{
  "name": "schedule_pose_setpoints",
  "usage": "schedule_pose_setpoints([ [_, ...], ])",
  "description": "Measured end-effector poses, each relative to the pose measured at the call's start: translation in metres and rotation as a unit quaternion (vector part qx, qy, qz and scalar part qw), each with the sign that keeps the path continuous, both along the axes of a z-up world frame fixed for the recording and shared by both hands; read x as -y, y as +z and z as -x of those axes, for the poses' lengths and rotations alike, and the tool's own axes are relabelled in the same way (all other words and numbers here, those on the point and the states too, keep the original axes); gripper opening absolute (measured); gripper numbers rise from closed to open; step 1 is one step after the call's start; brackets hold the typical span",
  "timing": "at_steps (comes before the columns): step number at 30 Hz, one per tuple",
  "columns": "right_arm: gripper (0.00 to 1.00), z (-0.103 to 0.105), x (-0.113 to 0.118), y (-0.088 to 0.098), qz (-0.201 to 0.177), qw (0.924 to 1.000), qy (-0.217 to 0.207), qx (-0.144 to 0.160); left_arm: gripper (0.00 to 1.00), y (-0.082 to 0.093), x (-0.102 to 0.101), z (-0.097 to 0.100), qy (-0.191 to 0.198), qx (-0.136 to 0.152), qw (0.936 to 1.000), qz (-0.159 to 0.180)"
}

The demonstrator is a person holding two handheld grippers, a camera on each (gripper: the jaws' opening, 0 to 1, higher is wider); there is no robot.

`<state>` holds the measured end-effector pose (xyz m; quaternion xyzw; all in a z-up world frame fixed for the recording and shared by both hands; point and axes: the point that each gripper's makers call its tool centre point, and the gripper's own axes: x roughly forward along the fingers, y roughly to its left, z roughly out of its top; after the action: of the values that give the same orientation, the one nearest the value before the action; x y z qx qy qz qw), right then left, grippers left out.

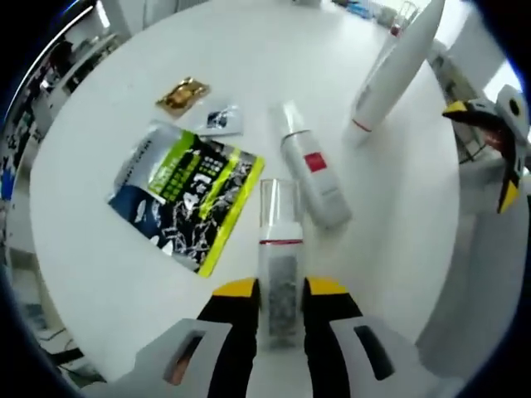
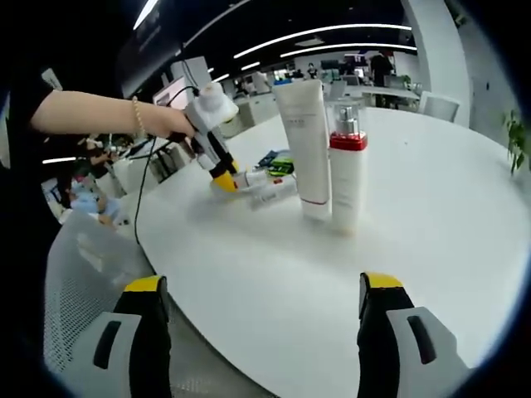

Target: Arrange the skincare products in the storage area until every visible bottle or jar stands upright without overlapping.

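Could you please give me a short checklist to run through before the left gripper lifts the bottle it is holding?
1. Left gripper shut on the clear-capped bottle with a red band: ok.
2. That bottle upright: not ok, it lies on the round white table.
3. White spray bottle with a red label upright: not ok, it lies flat near the held bottle's cap; contact cannot tell.
4. Tall white tube and white pump bottle with a red collar standing: ok, upright side by side.
5. Right gripper free to help: ok, open and holding nothing.
6. Green-and-black foil pouch away from the lift path: ok, beside the bottle.
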<state>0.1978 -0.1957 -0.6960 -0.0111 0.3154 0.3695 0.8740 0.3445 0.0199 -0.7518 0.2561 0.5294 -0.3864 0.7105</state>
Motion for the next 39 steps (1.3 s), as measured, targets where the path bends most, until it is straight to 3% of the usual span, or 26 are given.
schedule_pose_setpoints([
  [4,0.93,0.000,-0.003,0.003,-0.015,0.9999,0.004,-0.001,0.24,0.009,0.003,0.002,0.032,-0.001,0.9987,0.040],
  [8,0.92,-0.003,-0.001,0.005,-0.014,0.9999,-0.001,0.009,0.24,0.017,0.002,0.005,0.076,-0.009,0.9934,0.085],
  [13,0.91,-0.004,-0.002,0.007,-0.021,0.9997,0.001,0.014,0.24,0.023,-0.003,0.014,0.092,-0.010,0.9906,0.101],
  [16,0.90,-0.004,-0.007,0.016,-0.058,0.9982,-0.001,0.014,0.25,0.029,-0.002,0.027,0.099,-0.008,0.9879,0.119],
  [18,0.89,-0.005,-0.007,0.017,-0.062,0.9980,0.000,0.012,0.25,0.035,0.006,0.029,0.098,-0.006,0.9852,0.140],
  [21,0.88,-0.008,-0.010,0.020,-0.071,0.9974,0.002,0.015,0.25,0.055,0.023,0.038,0.097,0.003,0.9767,0.191],
  [24,0.87,-0.013,-0.021,0.034,-0.105,0.9943,0.000,0.020,0.25,0.070,0.033,0.048,0.107,0.003,0.9690,0.223],
  [28,0.74,-0.013,-0.034,0.046,-0.120,0.9920,0.025,0.030,0.24,0.080,0.048,0.061,0.112,-0.002,0.9606,0.254],
  [31,0.76,-0.013,-0.043,0.057,-0.136,0.9898,0.033,0.030,0.24,0.084,0.056,0.065,0.119,-0.006,0.9527,0.279],
  [35,0.75,-0.014,-0.047,0.070,-0.164,0.9852,0.036,0.034,0.24,0.098,0.071,0.076,0.129,-0.017,0.9340,0.333],
  [39,0.74,-0.013,-0.057,0.089,-0.228,0.9726,0.044,0.019,0.24,0.117,0.086,0.086,0.130,-0.026,0.9133,0.385],
])
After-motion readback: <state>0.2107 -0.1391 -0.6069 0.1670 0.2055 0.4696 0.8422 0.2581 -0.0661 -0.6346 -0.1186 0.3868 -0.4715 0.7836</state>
